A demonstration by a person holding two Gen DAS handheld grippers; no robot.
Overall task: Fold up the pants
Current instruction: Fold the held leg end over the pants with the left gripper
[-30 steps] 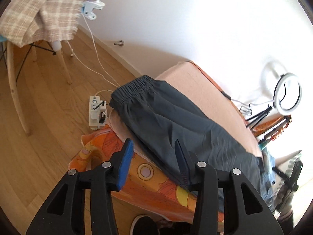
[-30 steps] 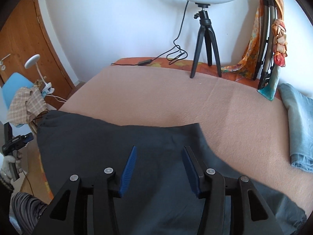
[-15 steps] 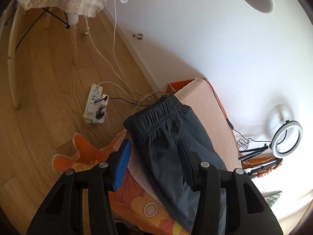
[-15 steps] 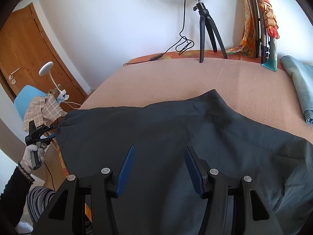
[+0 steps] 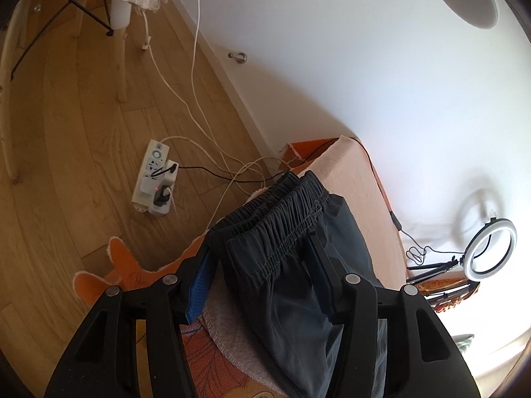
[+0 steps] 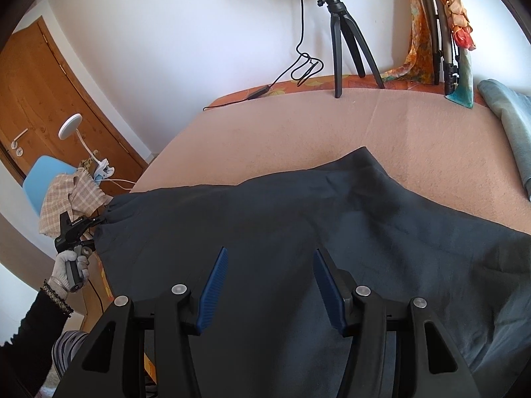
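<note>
Dark grey pants (image 6: 298,219) lie spread over the peach blanket of the bed (image 6: 332,126). In the left wrist view their elastic waistband (image 5: 278,212) hangs at the bed's corner, between the fingers of my left gripper (image 5: 262,265), whose jaws stand open around it. The left gripper also shows in the right wrist view (image 6: 76,229), at the waistband end. My right gripper (image 6: 270,285) is open and hovers just above the middle of the pants, holding nothing.
A ring light on a tripod (image 6: 341,33) and a cable stand at the bed's far edge. Folded blue jeans (image 6: 511,126) lie at the right. A power strip (image 5: 154,179) with cords lies on the wood floor. A chair with a plaid cloth (image 6: 66,195) stands near the door.
My left gripper has moved in onto the waistband, which now sits between its fingers. My right gripper has drawn slightly closer over the pants.
</note>
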